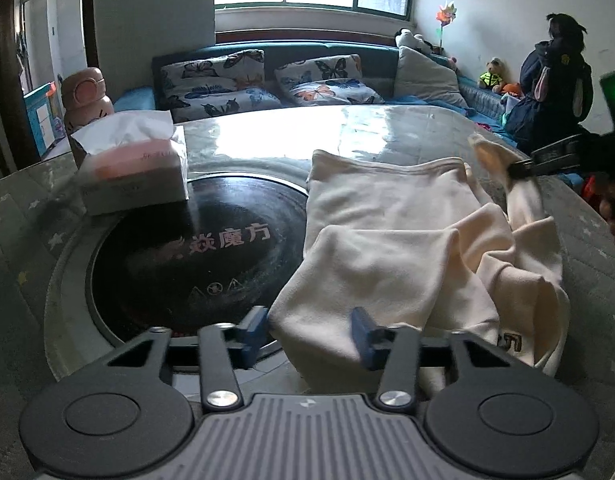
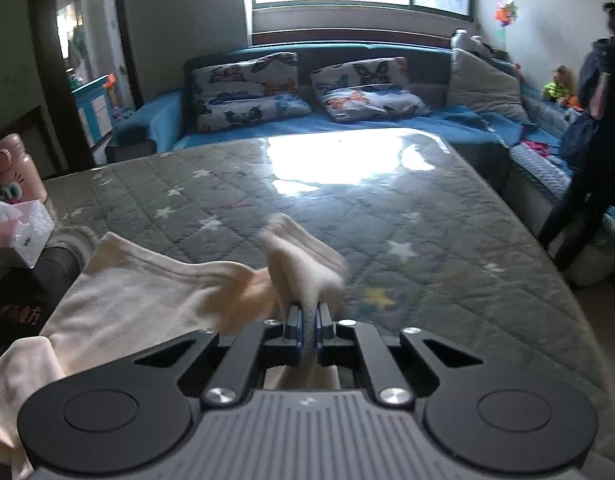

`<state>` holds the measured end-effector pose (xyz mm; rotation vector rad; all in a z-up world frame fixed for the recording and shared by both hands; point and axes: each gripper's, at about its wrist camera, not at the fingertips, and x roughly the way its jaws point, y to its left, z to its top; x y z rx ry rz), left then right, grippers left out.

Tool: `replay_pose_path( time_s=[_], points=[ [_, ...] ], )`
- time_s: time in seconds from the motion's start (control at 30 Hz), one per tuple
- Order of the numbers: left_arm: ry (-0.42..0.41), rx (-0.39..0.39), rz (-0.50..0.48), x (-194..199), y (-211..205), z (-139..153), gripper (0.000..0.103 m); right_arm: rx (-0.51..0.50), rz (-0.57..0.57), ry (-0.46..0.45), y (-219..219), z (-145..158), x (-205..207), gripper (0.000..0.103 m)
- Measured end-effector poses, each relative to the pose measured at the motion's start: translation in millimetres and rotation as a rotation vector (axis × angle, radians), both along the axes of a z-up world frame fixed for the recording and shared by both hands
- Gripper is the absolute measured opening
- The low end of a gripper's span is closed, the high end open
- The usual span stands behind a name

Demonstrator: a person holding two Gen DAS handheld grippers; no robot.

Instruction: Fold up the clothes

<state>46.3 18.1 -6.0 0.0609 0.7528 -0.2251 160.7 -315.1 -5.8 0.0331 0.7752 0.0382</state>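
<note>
1. While its jaws stood apart around a near fold, the left gripper [image 1: 309, 332] gripped nothing of the cream garment [image 1: 395, 240] at lower centre.
2. Clamped tight, the right gripper [image 2: 307, 320] pinched the garment's corner.
3. Beyond lay the table [image 2: 427, 220] and tissue box [image 1: 135, 168], upper left.

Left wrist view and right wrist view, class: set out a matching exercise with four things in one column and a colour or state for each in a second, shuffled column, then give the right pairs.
Things:
1. cream garment
2. tissue box
3. left claw
4. right claw

States:
A. open, fabric between its fingers
B. shut on a bunched fold of cloth
C. lying crumpled on the table
D. pink and white, tissue sticking out of the top

Pairs: 1-C, 2-D, 3-A, 4-B
</note>
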Motion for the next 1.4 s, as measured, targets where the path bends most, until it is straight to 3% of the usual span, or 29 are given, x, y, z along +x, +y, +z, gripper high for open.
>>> replay_pose_path(
  time_s=[0.13,0.23,0.3,0.37,0.6,0.73,0.8,0.83,0.87,0.97,1.07,1.4],
  points=[
    [-0.003,-0.003,0.003,-2,0,1,0.045,-0.009,-0.062,0.006,-20,6,-13,0.005],
    [-0.005,-0.009,0.005,-6,-1,6,0.056,-0.059,-0.118,0.029,-35,4,-22,0.005],
    [-0.016,-0.019,0.008,-12,0,9,0.072,-0.081,-0.146,0.047,-45,0,-28,0.005],
    [-0.023,-0.027,0.008,-16,1,10,0.08,-0.083,-0.151,0.061,-52,-4,-34,0.005],
    [0.006,-0.009,-0.016,-14,-14,2,0.08,-0.07,-0.145,0.064,-59,-19,-46,0.011],
    [0.027,0.019,-0.03,-11,-23,-6,0.07,-0.063,-0.132,0.057,-61,-22,-49,0.013],
    [0.037,0.038,-0.035,-9,-26,-10,0.056,-0.062,-0.128,0.052,-63,-23,-51,0.014],
    [0.037,0.033,-0.034,-9,-25,-11,0.053,-0.058,-0.128,0.058,-64,-25,-49,0.014],
    [0.036,0.028,-0.032,-9,-25,-12,0.043,-0.055,-0.126,0.063,-65,-26,-48,0.014],
    [0.043,-0.005,-0.023,-8,-19,-11,0.026,-0.056,-0.118,0.064,-65,-28,-46,0.012],
    [0.034,0.002,-0.012,-7,-10,-8,0.017,-0.067,-0.118,0.057,-63,-26,-47,0.009],
    [0.007,0.072,0.179,-5,64,-5,0.011,-0.141,-0.19,0.049,-79,-18,-60,0.007]
  ],
)
